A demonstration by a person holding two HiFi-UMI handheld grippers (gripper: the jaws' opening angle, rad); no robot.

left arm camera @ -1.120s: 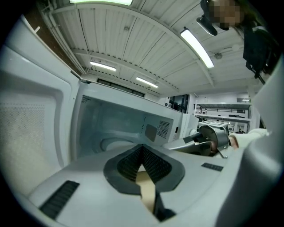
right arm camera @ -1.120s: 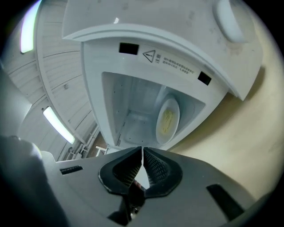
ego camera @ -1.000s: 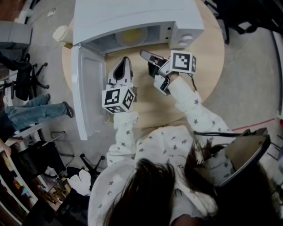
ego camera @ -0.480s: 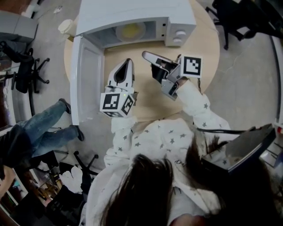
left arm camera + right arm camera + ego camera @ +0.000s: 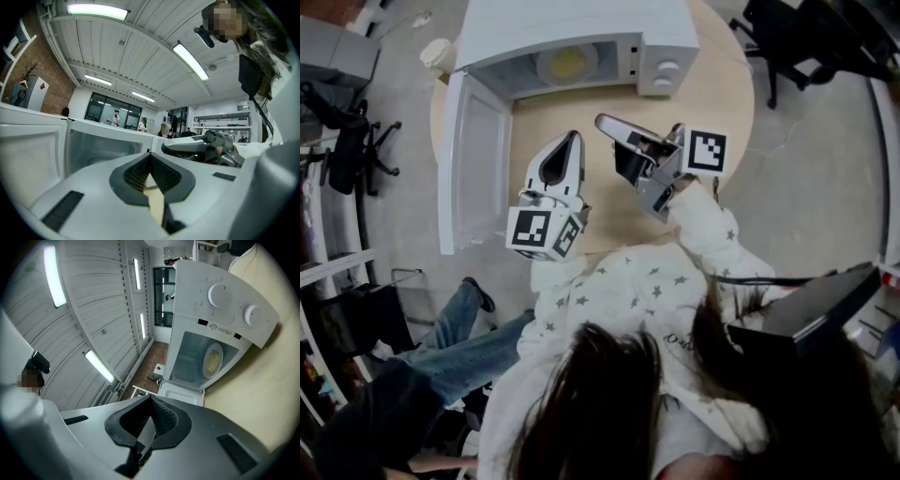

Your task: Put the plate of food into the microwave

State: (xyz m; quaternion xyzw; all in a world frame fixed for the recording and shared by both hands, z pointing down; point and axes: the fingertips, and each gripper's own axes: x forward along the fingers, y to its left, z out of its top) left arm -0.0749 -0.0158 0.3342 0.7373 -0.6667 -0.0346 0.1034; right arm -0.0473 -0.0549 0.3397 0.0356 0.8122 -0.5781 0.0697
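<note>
The white microwave (image 5: 581,28) stands at the far side of the round wooden table (image 5: 712,122), its door (image 5: 473,169) swung wide open to the left. Inside it lies the plate of yellow food (image 5: 567,64), also seen through the opening in the right gripper view as a plate (image 5: 212,360). My left gripper (image 5: 575,134) hovers over the table in front of the opening, shut and empty. My right gripper (image 5: 602,120) is beside it, tilted on its side, pointing left, also shut with nothing in it. Both are apart from the plate.
A paper cup (image 5: 438,53) sits on the table's left rim behind the door. A person in jeans (image 5: 469,347) stands close at the lower left. Office chairs (image 5: 347,141) are on the floor to the left and a dark chair (image 5: 797,37) at the upper right.
Both grippers stay shut and sit slightly farther back from the microwave opening. The person in jeans has walked from the left side to the lower left.
</note>
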